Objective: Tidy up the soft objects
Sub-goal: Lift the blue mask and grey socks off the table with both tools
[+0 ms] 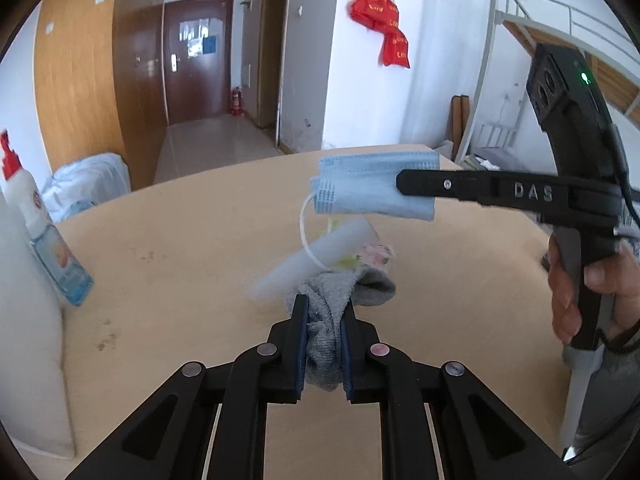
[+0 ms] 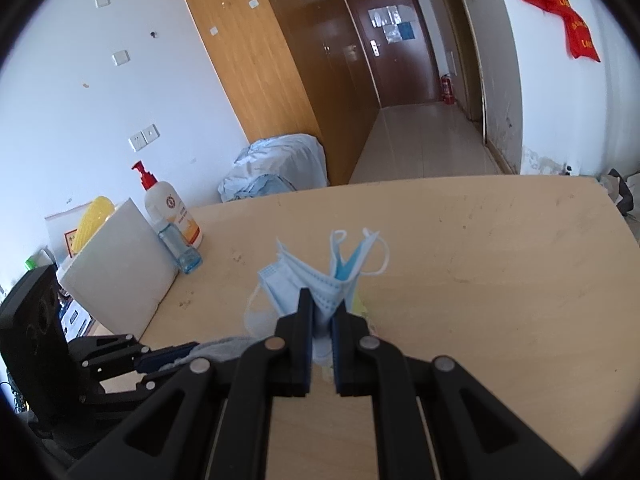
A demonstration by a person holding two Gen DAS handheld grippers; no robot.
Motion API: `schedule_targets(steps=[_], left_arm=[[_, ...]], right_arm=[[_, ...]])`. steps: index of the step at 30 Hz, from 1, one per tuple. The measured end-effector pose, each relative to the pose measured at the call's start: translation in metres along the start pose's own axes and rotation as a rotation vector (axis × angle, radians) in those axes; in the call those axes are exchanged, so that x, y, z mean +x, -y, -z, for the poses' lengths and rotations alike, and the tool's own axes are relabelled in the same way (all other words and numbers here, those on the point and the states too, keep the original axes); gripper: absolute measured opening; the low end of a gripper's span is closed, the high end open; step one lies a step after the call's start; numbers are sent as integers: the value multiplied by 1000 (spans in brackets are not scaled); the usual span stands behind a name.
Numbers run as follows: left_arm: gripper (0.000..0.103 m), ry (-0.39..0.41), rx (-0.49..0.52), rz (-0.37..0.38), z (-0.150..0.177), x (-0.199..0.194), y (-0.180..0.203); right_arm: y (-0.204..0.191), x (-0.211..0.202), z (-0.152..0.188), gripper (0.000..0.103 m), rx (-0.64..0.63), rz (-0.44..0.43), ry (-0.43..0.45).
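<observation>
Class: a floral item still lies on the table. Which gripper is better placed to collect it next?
Neither is free, but probably left: the left gripper, clamping the grey sock, sits nearest the floral item; the right gripper holds the blue mask higher.

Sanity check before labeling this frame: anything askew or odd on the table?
Nothing spilled or damaged. The blue face mask is bunched and folded in the right gripper, one ear loop dangling. The left gripper pinches a crumpled gray sock. The bottles stand upright.

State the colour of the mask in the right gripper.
Light blue mask, white ear loops; clearest in the right wrist view.
</observation>
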State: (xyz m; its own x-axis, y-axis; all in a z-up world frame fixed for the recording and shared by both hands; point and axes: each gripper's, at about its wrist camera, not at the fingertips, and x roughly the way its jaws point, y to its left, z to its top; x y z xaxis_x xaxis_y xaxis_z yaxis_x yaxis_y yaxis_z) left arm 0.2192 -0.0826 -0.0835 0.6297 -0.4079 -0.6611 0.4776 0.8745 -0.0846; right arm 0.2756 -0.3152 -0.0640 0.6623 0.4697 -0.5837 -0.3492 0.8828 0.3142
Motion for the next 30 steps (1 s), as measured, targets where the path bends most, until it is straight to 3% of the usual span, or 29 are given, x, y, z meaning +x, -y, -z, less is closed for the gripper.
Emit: schedule_targets(steps=[10,25,30], left_arm=[[15,34,-1,-67,0,-20,-6],[15,71,-36,-98,5,-42,-7],[15,88,-47,-97,7,-53,-8]], right_arm=[[-6,-28,-8,10,6,-10,78],[-38,-83,-18,10,-41,-27,212],[-51,-81,-14,10,-72,-20,201]])
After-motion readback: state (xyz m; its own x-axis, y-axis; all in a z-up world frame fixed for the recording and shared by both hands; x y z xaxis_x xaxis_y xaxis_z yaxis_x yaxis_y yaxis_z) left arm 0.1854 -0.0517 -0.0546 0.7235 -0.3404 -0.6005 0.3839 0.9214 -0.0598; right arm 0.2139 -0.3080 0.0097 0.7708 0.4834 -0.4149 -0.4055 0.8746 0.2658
